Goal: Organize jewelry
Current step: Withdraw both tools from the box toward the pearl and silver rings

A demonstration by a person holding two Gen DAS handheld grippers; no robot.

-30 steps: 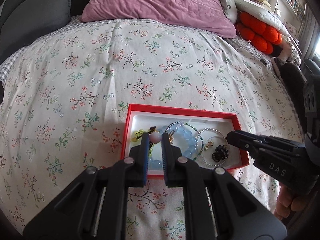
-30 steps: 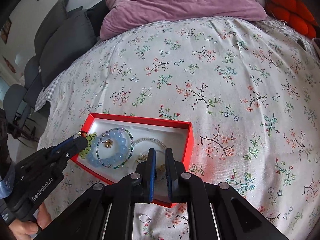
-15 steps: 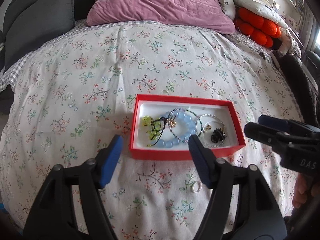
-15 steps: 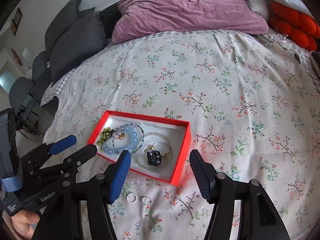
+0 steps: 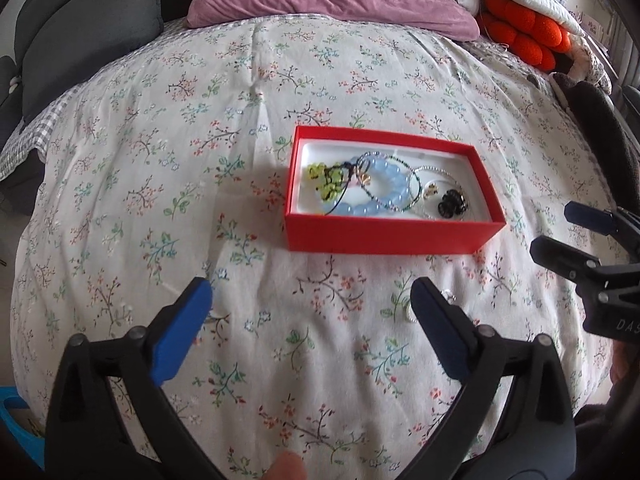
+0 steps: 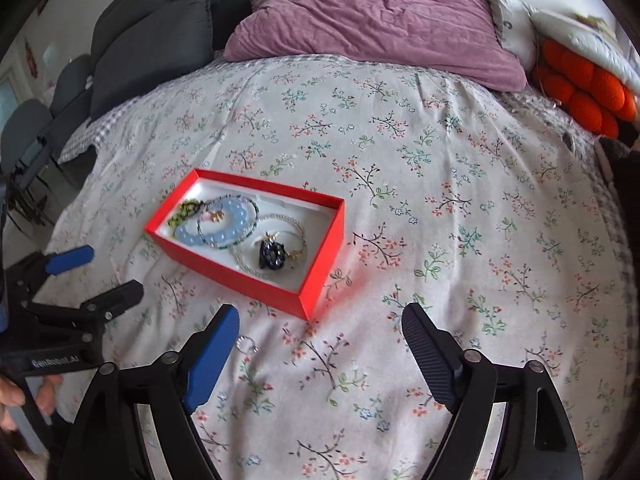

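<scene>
While both pairs of tongs hang above the floral bedspread [image 5: 280,80], their jaws are spreading, with nothing between them: the left gripper [image 5: 311,304] wide, the right gripper [image 6: 320,326] nearly as wide (blue ribbed pads on black plastic arms). Just beyond them sits one red cardboard box [image 6: 256,280], rectangular, white inside. It holds a pale blue bead bracelet [image 5: 374,196], a yellow-green beaded piece [image 5: 320,178], thin silvery bangles [image 6: 272,240] and a dark cluster [image 6: 272,256]. Two small rings [image 5: 448,296] lie on the cloth near the box. Far off rests a mauve pillow [image 6: 376,20].
</scene>
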